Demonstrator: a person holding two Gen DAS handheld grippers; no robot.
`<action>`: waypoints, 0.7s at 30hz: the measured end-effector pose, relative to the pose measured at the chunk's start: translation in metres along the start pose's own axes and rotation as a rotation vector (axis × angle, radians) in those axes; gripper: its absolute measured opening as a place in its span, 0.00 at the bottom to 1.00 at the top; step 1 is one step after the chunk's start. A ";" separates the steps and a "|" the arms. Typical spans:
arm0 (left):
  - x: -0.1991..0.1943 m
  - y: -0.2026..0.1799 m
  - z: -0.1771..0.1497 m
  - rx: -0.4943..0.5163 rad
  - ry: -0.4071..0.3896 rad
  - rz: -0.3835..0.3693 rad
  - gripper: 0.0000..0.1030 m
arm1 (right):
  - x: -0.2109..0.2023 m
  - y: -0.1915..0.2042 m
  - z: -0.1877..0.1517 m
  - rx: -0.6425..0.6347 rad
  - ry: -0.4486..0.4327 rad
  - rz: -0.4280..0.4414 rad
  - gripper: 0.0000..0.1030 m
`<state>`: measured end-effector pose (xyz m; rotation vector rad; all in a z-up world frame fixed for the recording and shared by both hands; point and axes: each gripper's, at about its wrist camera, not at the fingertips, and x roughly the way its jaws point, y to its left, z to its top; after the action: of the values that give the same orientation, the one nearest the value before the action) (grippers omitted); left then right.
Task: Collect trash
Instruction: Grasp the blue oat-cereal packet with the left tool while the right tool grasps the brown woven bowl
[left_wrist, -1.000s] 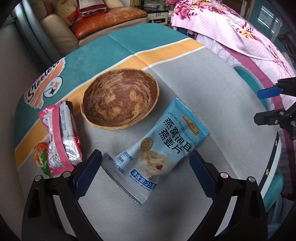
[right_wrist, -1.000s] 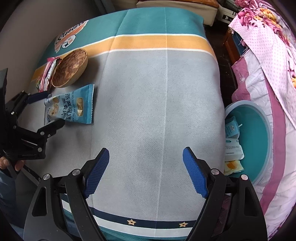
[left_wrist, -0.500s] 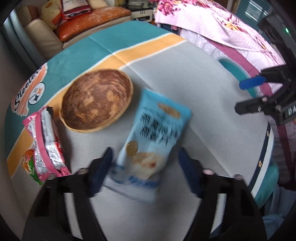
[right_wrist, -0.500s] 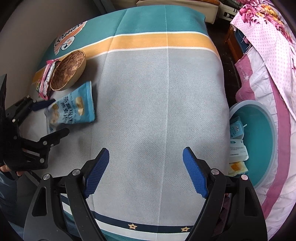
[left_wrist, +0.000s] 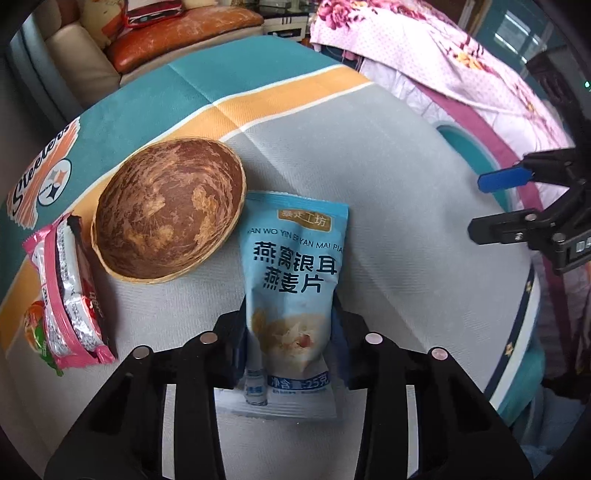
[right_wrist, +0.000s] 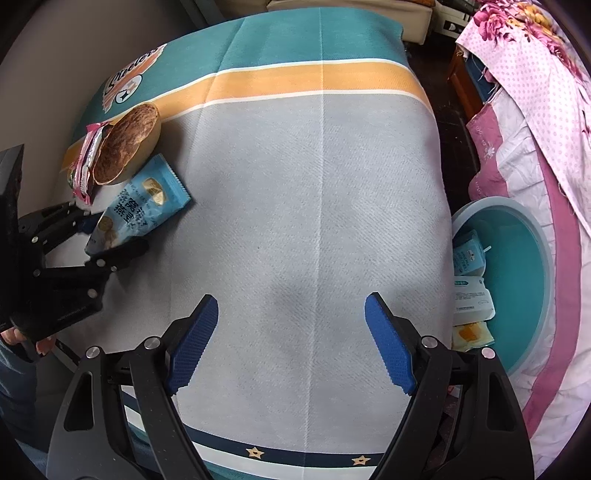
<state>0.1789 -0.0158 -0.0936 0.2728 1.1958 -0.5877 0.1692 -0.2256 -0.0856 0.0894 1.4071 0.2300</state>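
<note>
Two grippers: left gripper (left_wrist: 290, 345), right gripper (right_wrist: 291, 343). One blue oatmeal packet (left_wrist: 293, 280); one pink wrapper (left_wrist: 66, 291); one brown woven bowl (left_wrist: 168, 210); one teal basin (right_wrist: 517, 280) at far right holding three packets (right_wrist: 472, 295).

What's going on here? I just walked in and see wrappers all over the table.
A person is clearing trash with two handheld tools. The left claw is shut on the blue oatmeal packet, beside the wooden bowl. A pink snack wrapper lies past the bowl. The right claw hangs open over bare tablecloth, near the teal basin already holding some packets.
</note>
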 end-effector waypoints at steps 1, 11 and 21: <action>-0.004 0.002 -0.001 -0.016 -0.006 -0.011 0.29 | 0.000 0.001 0.002 0.000 0.001 -0.003 0.76; -0.084 0.045 -0.028 -0.172 -0.161 -0.068 0.29 | -0.007 0.044 0.044 -0.066 -0.042 0.012 0.76; -0.101 0.123 -0.035 -0.386 -0.231 -0.017 0.29 | 0.015 0.110 0.106 -0.151 -0.061 0.085 0.60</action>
<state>0.1960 0.1315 -0.0253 -0.1298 1.0616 -0.3800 0.2638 -0.1076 -0.0605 0.0312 1.3225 0.3996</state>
